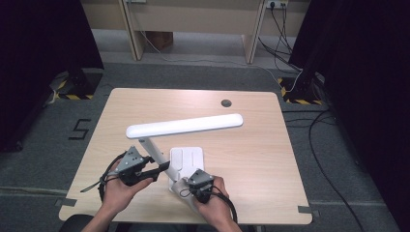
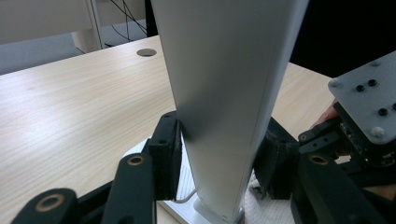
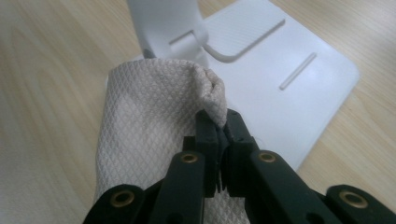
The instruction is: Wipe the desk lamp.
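Lamp work sits near the front edge of the tabletop [image 1: 145, 104], a little left of its middle. Your left tool [image 2: 219, 154] is clamped on the lamp's upright white arm [image 2: 224, 93], low down, with one black pad pressed against each side of it just above the base. In the high view that same tool [image 1: 159, 170] reaches in from the left toward the arm [image 1: 153, 153], and the long white lamp head [image 1: 184, 125] lies nearly level above, running toward the tabletop's right side and tilted slightly up at that end.

Your right tool [image 3: 218, 126] is clenched on a pale, diamond-textured cloth [image 3: 149, 116]; the jaws pinch a bunched fold at the cloth's upper right corner, and the rest of the cloth drapes down toward you. The cloth lies against the foot of the lamp arm, on the near edge of the flat white base [image 3: 280, 65]. From above, your right tool [image 1: 200, 186] sits just in front of the base [image 1: 188, 157], close to the front edge of the tabletop, with your hand [image 1: 215, 203] behind it.

A round dark grommet [image 1: 226, 103] sits near the far edge, well apart from the lamp.
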`<state>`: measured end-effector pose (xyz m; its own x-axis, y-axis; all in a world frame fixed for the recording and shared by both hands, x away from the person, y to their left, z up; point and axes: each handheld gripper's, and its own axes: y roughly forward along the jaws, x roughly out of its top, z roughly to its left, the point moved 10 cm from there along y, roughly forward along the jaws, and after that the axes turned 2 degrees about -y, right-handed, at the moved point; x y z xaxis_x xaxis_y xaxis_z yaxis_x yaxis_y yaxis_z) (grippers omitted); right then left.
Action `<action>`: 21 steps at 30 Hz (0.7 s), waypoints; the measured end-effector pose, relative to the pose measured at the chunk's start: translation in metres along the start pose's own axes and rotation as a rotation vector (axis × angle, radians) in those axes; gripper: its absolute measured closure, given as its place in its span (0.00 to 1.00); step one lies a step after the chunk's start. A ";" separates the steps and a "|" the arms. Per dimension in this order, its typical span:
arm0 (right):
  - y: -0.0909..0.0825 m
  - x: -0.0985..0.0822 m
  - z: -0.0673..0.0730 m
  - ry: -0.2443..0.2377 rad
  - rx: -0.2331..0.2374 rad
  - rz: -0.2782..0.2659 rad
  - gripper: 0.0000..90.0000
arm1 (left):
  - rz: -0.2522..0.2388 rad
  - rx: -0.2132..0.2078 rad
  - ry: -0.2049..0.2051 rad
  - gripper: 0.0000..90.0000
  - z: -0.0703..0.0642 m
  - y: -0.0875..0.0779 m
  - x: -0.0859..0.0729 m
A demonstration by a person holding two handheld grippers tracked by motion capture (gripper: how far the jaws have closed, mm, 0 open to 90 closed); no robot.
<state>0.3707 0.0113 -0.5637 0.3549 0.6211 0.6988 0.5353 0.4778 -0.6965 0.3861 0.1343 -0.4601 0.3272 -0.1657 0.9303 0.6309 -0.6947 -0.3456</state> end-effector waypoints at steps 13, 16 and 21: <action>-0.008 -0.015 -0.024 0.041 -0.083 0.021 0.97 | 0.003 0.001 0.001 0.62 0.000 0.000 0.000; -0.011 -0.017 -0.035 0.038 -0.126 0.054 0.97 | 0.004 -0.001 0.003 0.62 0.000 0.000 0.000; -0.018 0.005 -0.043 0.049 -0.151 -0.011 0.97 | 0.005 0.000 0.002 0.62 0.000 0.000 0.000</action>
<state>0.3961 -0.0213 -0.5406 0.3833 0.5836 0.7159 0.6474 0.3831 -0.6589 0.3864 0.1341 -0.4600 0.3288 -0.1702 0.9289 0.6291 -0.6942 -0.3498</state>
